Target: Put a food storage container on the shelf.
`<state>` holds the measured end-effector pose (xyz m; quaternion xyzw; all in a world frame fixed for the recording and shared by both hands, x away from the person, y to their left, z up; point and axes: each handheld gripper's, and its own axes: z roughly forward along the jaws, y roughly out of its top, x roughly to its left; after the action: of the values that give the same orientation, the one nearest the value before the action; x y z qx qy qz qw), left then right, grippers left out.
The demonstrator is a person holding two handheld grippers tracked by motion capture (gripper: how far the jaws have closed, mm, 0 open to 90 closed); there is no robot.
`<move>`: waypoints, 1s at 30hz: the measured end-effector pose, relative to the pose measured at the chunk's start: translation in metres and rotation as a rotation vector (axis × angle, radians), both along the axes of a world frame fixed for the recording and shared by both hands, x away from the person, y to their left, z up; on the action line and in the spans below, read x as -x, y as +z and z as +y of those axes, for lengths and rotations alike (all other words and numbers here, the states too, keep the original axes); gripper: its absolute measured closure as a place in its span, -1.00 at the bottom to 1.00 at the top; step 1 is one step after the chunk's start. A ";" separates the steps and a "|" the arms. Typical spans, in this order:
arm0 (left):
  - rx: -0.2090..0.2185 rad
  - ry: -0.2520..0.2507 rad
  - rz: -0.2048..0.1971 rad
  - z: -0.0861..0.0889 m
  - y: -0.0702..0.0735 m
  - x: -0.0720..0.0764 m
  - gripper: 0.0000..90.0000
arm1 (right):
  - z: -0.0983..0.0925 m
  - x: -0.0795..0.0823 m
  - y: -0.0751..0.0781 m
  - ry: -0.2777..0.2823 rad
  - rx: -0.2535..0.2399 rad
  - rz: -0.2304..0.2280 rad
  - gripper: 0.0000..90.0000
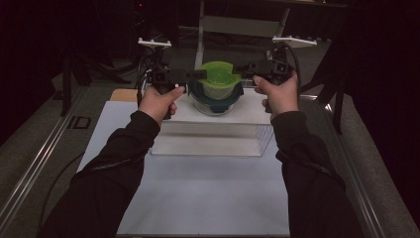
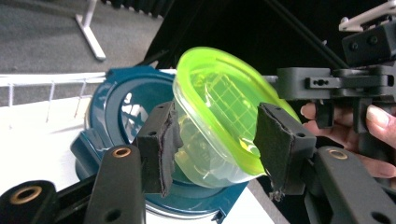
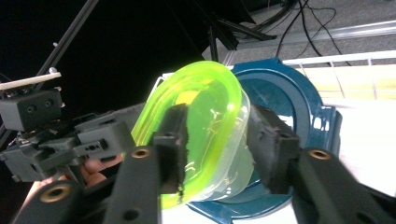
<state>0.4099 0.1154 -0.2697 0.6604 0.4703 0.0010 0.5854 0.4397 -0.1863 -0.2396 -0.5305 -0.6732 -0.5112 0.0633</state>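
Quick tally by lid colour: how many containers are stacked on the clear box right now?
Green-lidded container: 1
Teal-lidded container: 1
Total: 2, the green-lidded one sitting on the teal-lidded one, on the clear box.

In the high view, the lower half of the white bench (image 1: 208, 198) lies bare between the two dark sleeves, giving open passage up the middle of the frame. Above it, a clear rectangular plastic box (image 1: 213, 134) stands as a raised step across the centre. On its top, the round container with the teal clip lid (image 1: 218, 99) and the clear tub with the lime-green lid (image 1: 218, 77) stacked on it block the upper centre. Both grippers flank that stack closely. A white stand (image 1: 200, 34) rises behind.
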 end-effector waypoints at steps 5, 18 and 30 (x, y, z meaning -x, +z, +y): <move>0.009 -0.001 -0.007 0.005 0.000 0.004 0.04 | -0.008 0.006 0.005 -0.013 0.030 -0.040 0.14; -0.023 -0.047 -0.086 0.023 -0.005 0.049 0.05 | -0.020 0.048 -0.009 0.043 0.081 -0.110 0.13; -0.075 -0.084 -0.152 0.019 -0.027 0.082 -0.10 | -0.001 0.081 -0.031 0.134 0.116 -0.158 0.41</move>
<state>0.3277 0.1340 -0.2968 0.6991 0.3959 0.0440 0.5938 0.3589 -0.1875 -0.2704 -0.4453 -0.7385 -0.5062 0.0134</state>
